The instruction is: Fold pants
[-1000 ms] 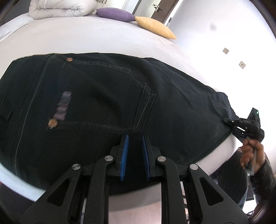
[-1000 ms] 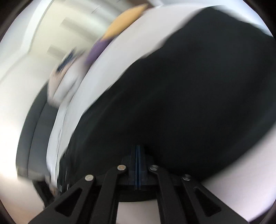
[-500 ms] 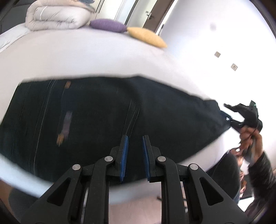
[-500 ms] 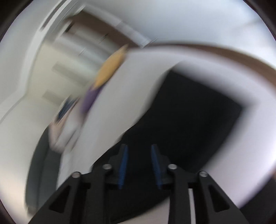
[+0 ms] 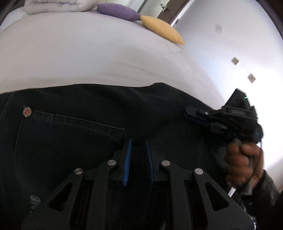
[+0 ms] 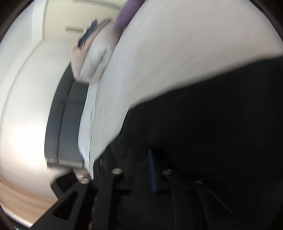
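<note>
Dark denim pants [image 5: 79, 138] lie folded on a white bed [image 5: 88, 58], with a back pocket and a copper rivet [image 5: 27, 111] showing. My left gripper [image 5: 138, 141] is open just above the pants by the pocket corner, holding nothing. My right gripper [image 5: 190, 113] shows at the right in the left wrist view, over the pants' right end, held in a hand [image 5: 242, 162]. In the blurred right wrist view the pants [image 6: 212, 132] fill the lower right and one blue pad [image 6: 152, 169] shows; the jaws look open and empty.
A purple cushion [image 5: 117, 11], a yellow cushion [image 5: 161, 29] and a folded white duvet [image 5: 60, 5] lie at the far end of the bed. A white wall with two switch plates [image 5: 251, 77] stands to the right. A dark headboard [image 6: 67, 123] and wooden floor [image 6: 21, 200] show left.
My right gripper let go of the pants' end, opened, and moved in over the pants toward my left gripper. My left gripper stayed open and dropped closer to the fabric.
</note>
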`<state>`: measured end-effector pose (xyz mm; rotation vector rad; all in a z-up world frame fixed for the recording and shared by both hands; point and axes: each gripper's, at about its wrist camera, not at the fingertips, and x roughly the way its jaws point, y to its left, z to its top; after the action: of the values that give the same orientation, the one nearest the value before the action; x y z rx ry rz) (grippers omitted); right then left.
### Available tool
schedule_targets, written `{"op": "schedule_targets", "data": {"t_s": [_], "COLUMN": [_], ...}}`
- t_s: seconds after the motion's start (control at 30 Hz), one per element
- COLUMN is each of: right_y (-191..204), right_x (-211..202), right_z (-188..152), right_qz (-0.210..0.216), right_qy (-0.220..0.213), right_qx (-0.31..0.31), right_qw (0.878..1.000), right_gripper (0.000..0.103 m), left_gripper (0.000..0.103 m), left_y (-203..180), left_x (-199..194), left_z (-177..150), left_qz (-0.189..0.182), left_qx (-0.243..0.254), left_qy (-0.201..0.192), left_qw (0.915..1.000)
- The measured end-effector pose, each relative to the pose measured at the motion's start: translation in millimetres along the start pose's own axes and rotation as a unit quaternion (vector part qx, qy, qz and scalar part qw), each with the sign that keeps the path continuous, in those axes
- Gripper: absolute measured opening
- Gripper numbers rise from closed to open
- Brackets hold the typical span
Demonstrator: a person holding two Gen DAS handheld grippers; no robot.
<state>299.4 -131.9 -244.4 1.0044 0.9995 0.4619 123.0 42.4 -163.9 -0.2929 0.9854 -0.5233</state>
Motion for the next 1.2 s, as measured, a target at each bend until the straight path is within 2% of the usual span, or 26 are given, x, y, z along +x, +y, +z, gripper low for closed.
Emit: {"op": "schedule_targets", "data": {"t_s": [0.07,0.13,0.2,0.27,0.33,0.47,0.6,0.63,0.67,0.7,0.73,0.8,0.87,1.0,1.07,1.1,1.13,1.2], "right_y": [-21.0,-43.4,-58.3,-82.2,-103.2,-132.0,-141.8,-140.2,-141.6,-145.1,-147.9,-140.2,-131.6,-127.2,-123.3,-123.6,-118.4,-113.9], "right_x": [-22.4,-51.7,-87.2,-134.4,-176.8,-263.7,-347.5,-364.8,-380.0,-394.4,-404.3,-409.7,-407.9,-396.4,-371.0,-362.1,-346.0,-339.1], "right_z": [14.3,32.7,33.0,27.5,27.8,19.6,-1.3,-12.0,-23.2,-37.2,-48.5,-68.5,-84.8,-113.5,-106.7,-103.9,-97.3,-94.2], "right_qz": [-0.004,0.012,-0.005,0.002,-0.003,-0.048,-0.107,-0.145,-0.174,-0.166,-0.149,-0.139,-0.133,-0.1,-0.08,-0.066,-0.064,-0.077], "right_qy": [-0.053,-0.095,-0.145,-0.181,-0.222,-0.304,-0.379,-0.395,-0.414,-0.438,-0.449,-0.446,-0.432,-0.394,-0.375,-0.364,-0.357,-0.355], "right_qx": [0.027,0.059,0.066,0.088,0.104,0.109,0.118,0.129,0.15,0.171,0.181,0.172,0.151,0.138,0.15,0.153,0.152,0.149], "right_qw": [0.998,0.994,0.987,0.98,0.969,0.945,0.912,0.898,0.881,0.867,0.862,0.867,0.879,0.903,0.911,0.917,0.92,0.92], "right_gripper": [0.0,0.0,0.0,0.0,0.0,0.0,0.0,0.014,0.032,0.035,0.038,0.042,0.051,0.056,0.065,0.065,0.066,0.067], "left_gripper": [0.016,0.016,0.016,0.016,0.016,0.016,0.016,0.016,0.016,0.016,0.016,0.016,0.016,0.016,0.016,0.016,0.016,0.016], "left_y": [-2.2,4.8,3.3,7.9,13.6,17.7,7.5,6.2,3.4,3.8,1.8,0.0,0.1,-1.5,-1.8,-1.9,-2.3,-1.5], "left_x": [-1.3,-6.4,-8.3,-13.8,-19.2,-24.6,-16.8,-17.7,-17.6,-18.9,-18.8,-18.3,-21.4,-20.0,-20.6,-21.1,-19.7,-21.9], "left_z": [-3.6,-6.2,-10.9,-10.9,-13.2,-21.0,-19.4,-19.4,-20.1,-21.2,-22.1,-23.3,-24.3,-23.7,-24.1,-24.4,-24.0,-25.2], "left_qz": [0.003,0.008,0.013,0.017,0.023,0.038,0.065,0.07,0.08,0.085,0.091,0.099,0.103,0.106,0.107,0.107,0.106,0.105], "left_qx": [0.005,0.011,0.012,0.009,0.004,0.006,0.019,0.022,0.025,0.027,0.029,0.032,0.033,0.033,0.033,0.034,0.034,0.032], "left_qy": [-0.001,-0.004,-0.007,-0.013,-0.018,-0.02,-0.018,-0.018,-0.019,-0.019,-0.021,-0.023,-0.023,-0.021,-0.021,-0.021,-0.021,-0.022], "left_qw": [1.0,0.9999,0.9998,0.9997,0.9996,0.9991,0.9975,0.9971,0.9963,0.9959,0.9952,0.9943,0.9939,0.9936,0.9935,0.9935,0.9935,0.9937]}}
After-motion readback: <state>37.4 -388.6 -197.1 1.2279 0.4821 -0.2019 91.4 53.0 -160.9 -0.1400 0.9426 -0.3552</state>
